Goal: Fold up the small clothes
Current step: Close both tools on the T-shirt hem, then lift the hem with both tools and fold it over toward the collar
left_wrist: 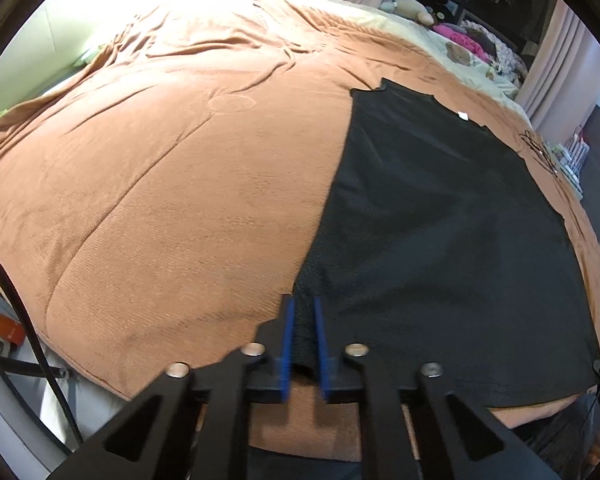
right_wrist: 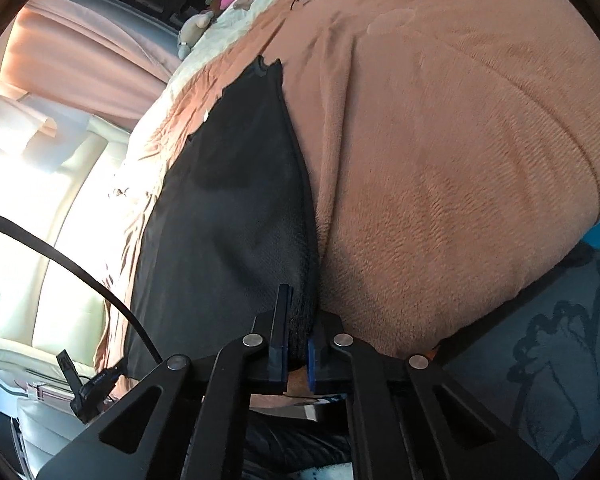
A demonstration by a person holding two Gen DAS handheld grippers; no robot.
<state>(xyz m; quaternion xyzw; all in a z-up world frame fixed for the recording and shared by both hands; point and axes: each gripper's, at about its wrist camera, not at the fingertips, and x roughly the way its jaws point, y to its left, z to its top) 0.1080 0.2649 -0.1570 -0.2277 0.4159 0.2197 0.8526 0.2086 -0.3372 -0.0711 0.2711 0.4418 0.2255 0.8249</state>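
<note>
A black garment lies flat on the brown blanket that covers the bed, with a small white label at its far end. My left gripper is shut on the garment's near left corner, black cloth pinched between the blue pads. In the right wrist view the same black garment runs away from me along the brown blanket. My right gripper is shut on its near right corner, with a bunched fold between its fingers.
Soft toys and pink items lie at the far end of the bed. A black cable crosses the left of the right wrist view. Curtains and a cream padded surface stand beside the bed. The bed's near edge is right below both grippers.
</note>
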